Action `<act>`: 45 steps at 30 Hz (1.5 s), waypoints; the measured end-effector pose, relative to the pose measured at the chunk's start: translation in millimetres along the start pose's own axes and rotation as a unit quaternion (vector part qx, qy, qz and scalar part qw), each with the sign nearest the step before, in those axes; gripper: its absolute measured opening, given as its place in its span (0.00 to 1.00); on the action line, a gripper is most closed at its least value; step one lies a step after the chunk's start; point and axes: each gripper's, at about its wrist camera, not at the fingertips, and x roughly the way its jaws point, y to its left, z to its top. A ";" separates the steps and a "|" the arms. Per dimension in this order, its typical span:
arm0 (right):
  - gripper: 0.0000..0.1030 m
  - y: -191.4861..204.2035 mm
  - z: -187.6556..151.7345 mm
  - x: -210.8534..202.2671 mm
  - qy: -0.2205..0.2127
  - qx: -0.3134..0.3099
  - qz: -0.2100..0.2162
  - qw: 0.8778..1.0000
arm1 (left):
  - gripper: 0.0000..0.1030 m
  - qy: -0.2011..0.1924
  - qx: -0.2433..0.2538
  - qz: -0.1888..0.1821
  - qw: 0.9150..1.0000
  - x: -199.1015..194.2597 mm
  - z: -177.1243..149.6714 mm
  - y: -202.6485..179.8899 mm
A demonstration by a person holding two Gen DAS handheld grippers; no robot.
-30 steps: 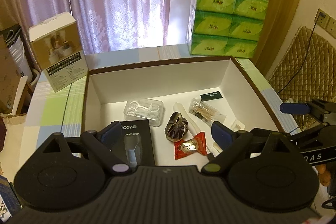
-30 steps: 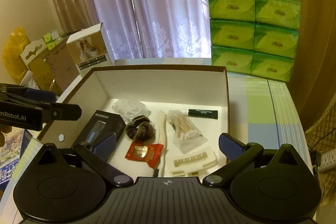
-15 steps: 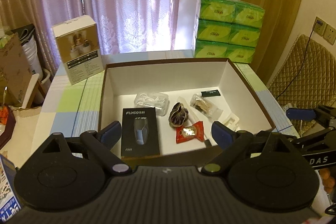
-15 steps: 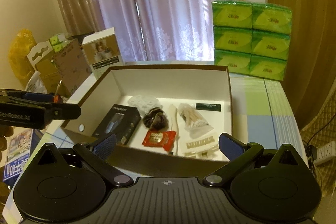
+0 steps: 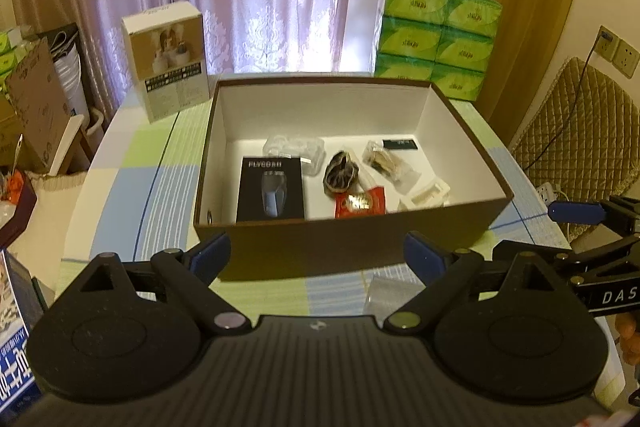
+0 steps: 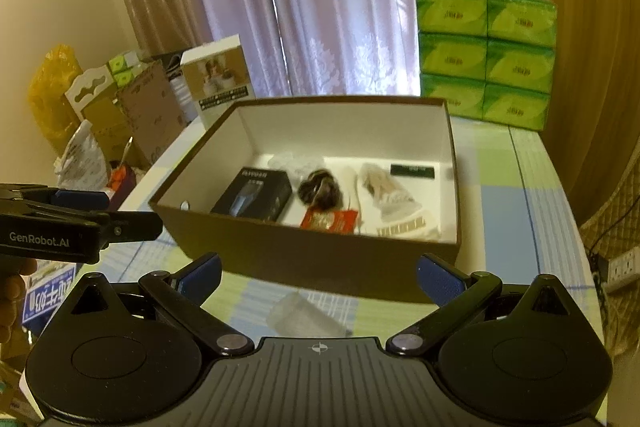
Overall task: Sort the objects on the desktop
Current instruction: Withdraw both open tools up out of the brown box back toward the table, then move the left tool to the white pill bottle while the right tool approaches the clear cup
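Both the left gripper (image 5: 316,253) and the right gripper (image 6: 318,273) are hovering wide and empty before the brown cardboard box (image 5: 360,247), probably because a small clear plastic bag (image 6: 306,315) is lying outside it.

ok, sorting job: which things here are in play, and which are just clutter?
In play:
brown box
black shaver box
red packet
cotton swab bag
clear plastic case
clear bag on the table, outside the brown box

Clutter:
green tissue packs
white product carton
cardboard boxes
quilted chair
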 end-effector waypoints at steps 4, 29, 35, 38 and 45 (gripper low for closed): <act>0.98 0.8 -9.4 -0.9 0.009 -0.001 -0.001 1.000 | 0.89 0.012 -0.002 -0.001 1.000 -0.8 -13.5 0.0; 0.98 2.2 -79.1 29.8 0.101 -0.001 -0.011 0.995 | 0.88 0.093 0.002 -0.010 0.996 24.5 -87.0 -4.3; 0.98 -2.7 -85.6 39.3 0.112 0.008 -0.020 0.993 | 0.88 0.101 0.014 -0.004 0.995 34.6 -96.6 -5.2; 0.98 -6.7 -89.5 44.4 0.119 0.014 -0.026 0.992 | 0.87 0.110 0.014 -0.007 0.994 42.0 -99.9 -3.6; 0.98 -17.7 -96.2 54.6 0.136 0.033 -0.036 0.990 | 0.86 0.134 0.026 -0.017 0.991 61.7 -110.7 -3.0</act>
